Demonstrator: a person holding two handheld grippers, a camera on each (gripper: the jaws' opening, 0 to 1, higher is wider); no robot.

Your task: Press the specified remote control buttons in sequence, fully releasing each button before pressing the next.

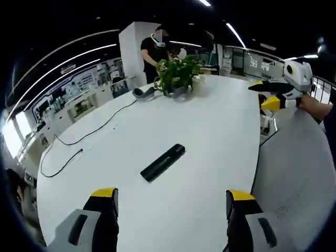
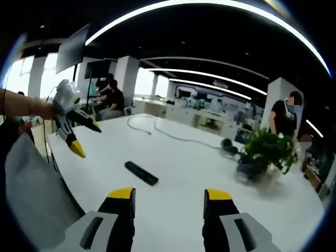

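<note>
- Two yellow-tipped fingers [image 1: 105,193] of the left gripper [image 1: 173,198] stand wide apart and empty at the foot of the left gripper view, above a white tabletop [image 1: 210,126]. The black remote control [image 1: 163,161] lies flat ahead of them, at about 12 o'clock from the gap and slightly left of its centre line. Its long axis runs from 7 o'clock to 1 o'clock, and bare tabletop lies between it and the fingertips.
- In the same view, the right gripper [image 1: 269,93] hangs at 2 o'clock over the tabletop's far edge, well apart from the remote. A potted plant [image 1: 177,74] stands beyond at 12 o'clock, with a black cable [image 1: 84,137] trailing at 10 o'clock.
- One look along the right gripper [image 2: 169,197] shows its own fingers [image 2: 122,194] likewise parted, gripping nothing. Here the remote control [image 2: 140,172] lies at 11 o'clock, just beyond the left fingertip, its long axis running 10 o'clock to 4 o'clock.
- The left gripper [image 2: 84,137] hovers at 10 o'clock, fingers spread, above the tabletop [image 2: 189,157]; the potted plant [image 2: 265,152] sits at 2 o'clock.
- On this evidence the remote sits closer to the left gripper's centre line, so a forward and downward reach looks the likelier press.
</note>
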